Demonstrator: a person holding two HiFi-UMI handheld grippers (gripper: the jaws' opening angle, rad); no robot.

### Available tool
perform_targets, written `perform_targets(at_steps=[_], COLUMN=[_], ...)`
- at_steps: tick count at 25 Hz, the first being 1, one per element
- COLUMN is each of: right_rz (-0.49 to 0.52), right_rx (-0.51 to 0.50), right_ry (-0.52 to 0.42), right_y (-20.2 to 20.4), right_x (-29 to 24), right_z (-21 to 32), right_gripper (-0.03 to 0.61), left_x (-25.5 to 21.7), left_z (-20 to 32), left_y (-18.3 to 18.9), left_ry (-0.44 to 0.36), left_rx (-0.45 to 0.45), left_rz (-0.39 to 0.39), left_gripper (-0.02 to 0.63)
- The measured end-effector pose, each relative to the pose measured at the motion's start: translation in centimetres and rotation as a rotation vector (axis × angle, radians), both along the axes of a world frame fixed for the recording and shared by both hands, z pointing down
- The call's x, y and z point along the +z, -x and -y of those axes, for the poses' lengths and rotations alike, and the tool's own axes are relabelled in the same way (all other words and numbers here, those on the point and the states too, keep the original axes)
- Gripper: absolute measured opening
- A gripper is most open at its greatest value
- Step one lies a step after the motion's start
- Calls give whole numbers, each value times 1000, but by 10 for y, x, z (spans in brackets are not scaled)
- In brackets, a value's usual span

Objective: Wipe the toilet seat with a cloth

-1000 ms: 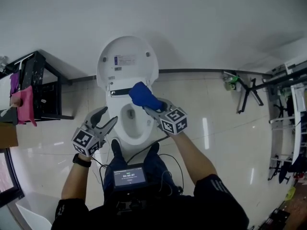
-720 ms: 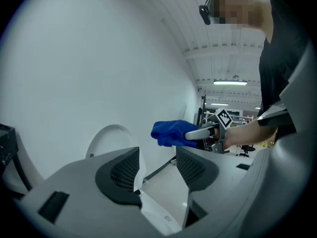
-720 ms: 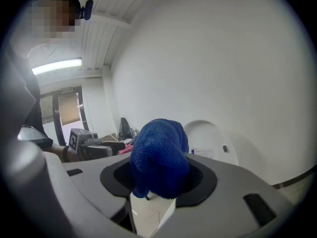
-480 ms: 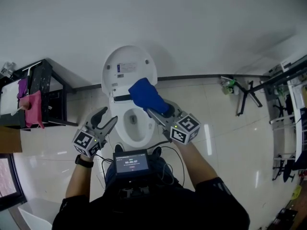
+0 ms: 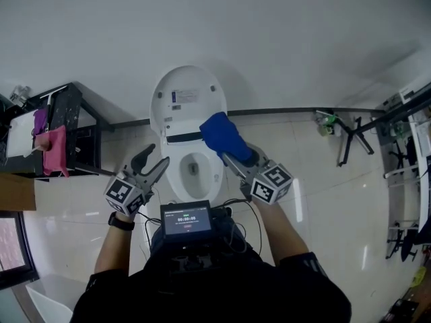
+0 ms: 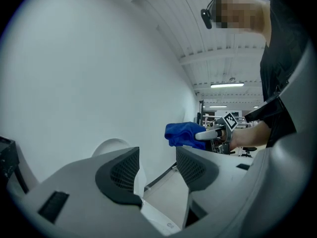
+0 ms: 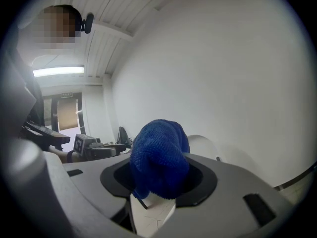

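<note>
A white toilet [image 5: 190, 155] stands against the wall, its lid [image 5: 188, 103] raised upright and the bowl [image 5: 196, 169] open below. My right gripper [image 5: 236, 155] is shut on a bunched blue cloth [image 5: 224, 135], held in the air above the bowl's right rim. The cloth [image 7: 159, 163] fills the space between the jaws in the right gripper view. My left gripper [image 5: 155, 167] hovers left of the bowl, open and empty, its dark pads [image 6: 121, 175] apart. The cloth [image 6: 184, 134] also shows in the left gripper view, off to the right.
A black rack [image 5: 64, 136] with pink cloths [image 5: 52, 148] stands to the toilet's left. A black stand [image 5: 353, 136] and shelving [image 5: 411, 153] are at the right. A chest-mounted screen [image 5: 186, 218] sits below the grippers. Tiled floor [image 5: 316, 180] surrounds the toilet.
The view has shifted, so the toilet sits lower in frame. My right gripper with the cloth moved slightly right and away from the seat hinge; the left stays open beside the bowl.
</note>
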State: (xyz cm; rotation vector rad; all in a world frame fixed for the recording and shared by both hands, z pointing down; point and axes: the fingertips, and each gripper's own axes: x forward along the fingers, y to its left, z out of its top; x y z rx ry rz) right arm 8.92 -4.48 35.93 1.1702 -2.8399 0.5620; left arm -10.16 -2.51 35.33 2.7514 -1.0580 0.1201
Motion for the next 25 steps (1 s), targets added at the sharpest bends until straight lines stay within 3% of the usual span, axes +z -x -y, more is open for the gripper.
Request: perform_targets(at_steps=[5,15,21,25], right_rz=[21,-29,-41,-42], right_rx=[13,-43,-73,-88], right_ry=[11,-22,-17,-16], right_y=[-2,15,21,25], right_x=[1,-2,1,0], right_z=[2,0,-1,-2], right_gripper=[195,195,195,195], left_x=[2,-4,5,-6], left_z=[2,6,8,7], left_y=[-1,-5,-3,-7], left_ry=[-14,10,-10,24], left_rx=[12,0,19,-7], left_rz=[5,-18,6,-24], left_gripper=[238,238,238,236])
